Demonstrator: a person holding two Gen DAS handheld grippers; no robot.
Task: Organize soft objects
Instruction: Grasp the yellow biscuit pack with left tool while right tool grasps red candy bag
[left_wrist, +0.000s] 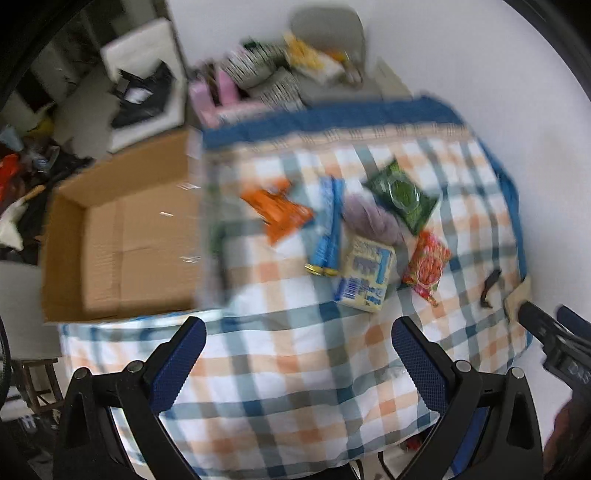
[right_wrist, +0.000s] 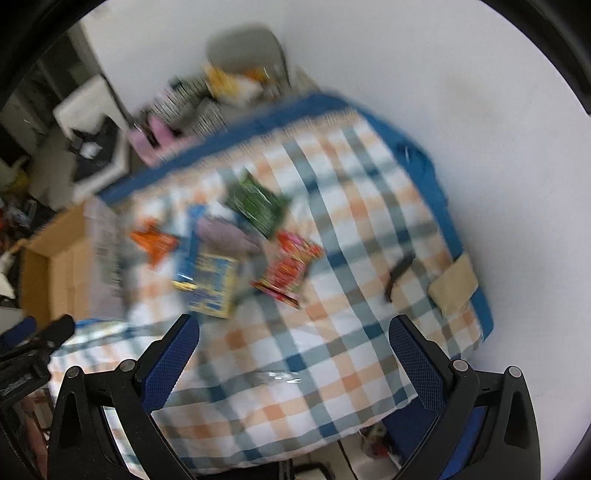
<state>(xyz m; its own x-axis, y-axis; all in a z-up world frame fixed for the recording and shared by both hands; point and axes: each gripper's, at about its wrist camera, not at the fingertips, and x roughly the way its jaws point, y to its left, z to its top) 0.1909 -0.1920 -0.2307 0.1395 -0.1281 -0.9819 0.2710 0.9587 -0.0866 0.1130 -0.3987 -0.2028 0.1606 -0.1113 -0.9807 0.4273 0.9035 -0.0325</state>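
Landmark: a checked cloth (left_wrist: 295, 369) in white, orange and blue covers a raised surface; every place below is given relative to it.
Left gripper (left_wrist: 298, 334): hangs above the cloth's near part, its two blue-padded fingers spread wide, nothing between them.
Right gripper (right_wrist: 294, 331): also above the near part of the cloth, jaws wide apart and empty; its tip shows at the right edge of the left wrist view.
Soft things: lie in a loose cluster around the middle of the cloth.
Orange packet (left_wrist: 280, 212): left end of the cluster, nearest the box.
Blue tube-like pack (left_wrist: 330, 229): just right of the orange packet.
Yellow and blue pack (left_wrist: 367, 277): nearest the grippers, touching the blue pack.
Purple soft bundle (left_wrist: 373, 218): behind the yellow pack.
Green packet (left_wrist: 402, 195): far side of the cluster.
Red packet (left_wrist: 426, 266): right end of the cluster.
Cardboard box (left_wrist: 122, 240): open and empty, against the cloth's left edge.
Sharpness: both views are blurred, so labels cannot be read.
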